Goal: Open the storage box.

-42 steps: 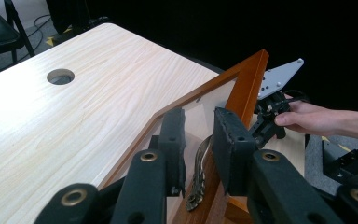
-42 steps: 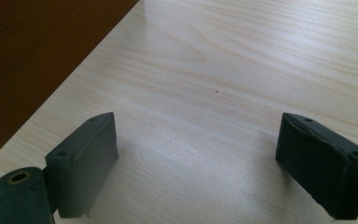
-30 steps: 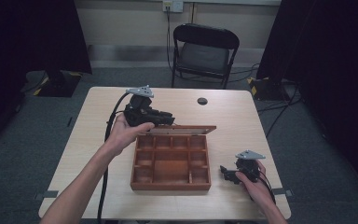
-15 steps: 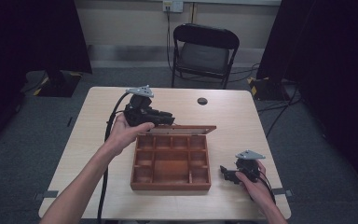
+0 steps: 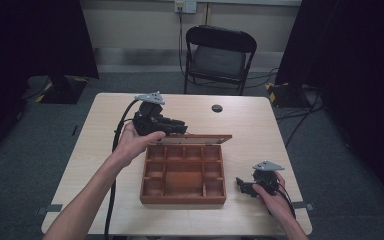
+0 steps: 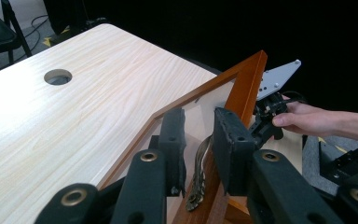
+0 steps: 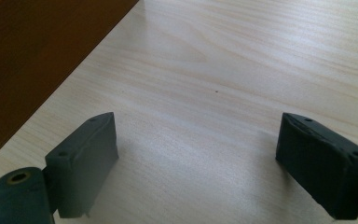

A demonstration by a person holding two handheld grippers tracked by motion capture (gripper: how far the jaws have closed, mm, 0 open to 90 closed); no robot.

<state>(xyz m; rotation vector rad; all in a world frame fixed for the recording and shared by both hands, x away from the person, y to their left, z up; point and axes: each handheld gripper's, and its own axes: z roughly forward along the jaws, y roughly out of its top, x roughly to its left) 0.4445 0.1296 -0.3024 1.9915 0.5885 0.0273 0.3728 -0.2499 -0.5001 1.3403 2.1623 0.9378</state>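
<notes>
Brass latch half-hidden between left claw pads, box lid beyond

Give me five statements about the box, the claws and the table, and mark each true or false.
1. The box lies open, its lid raised. True.
2. The left claw is closed around the lid's edge. True.
3. The right claw grips the box's side. False: its jaws stand wide apart over bare table, with the box beside it.
4. The box's compartments hold screws. False: in the high view they look empty.
5. A chair stands beyond the table's far edge. True.
</notes>
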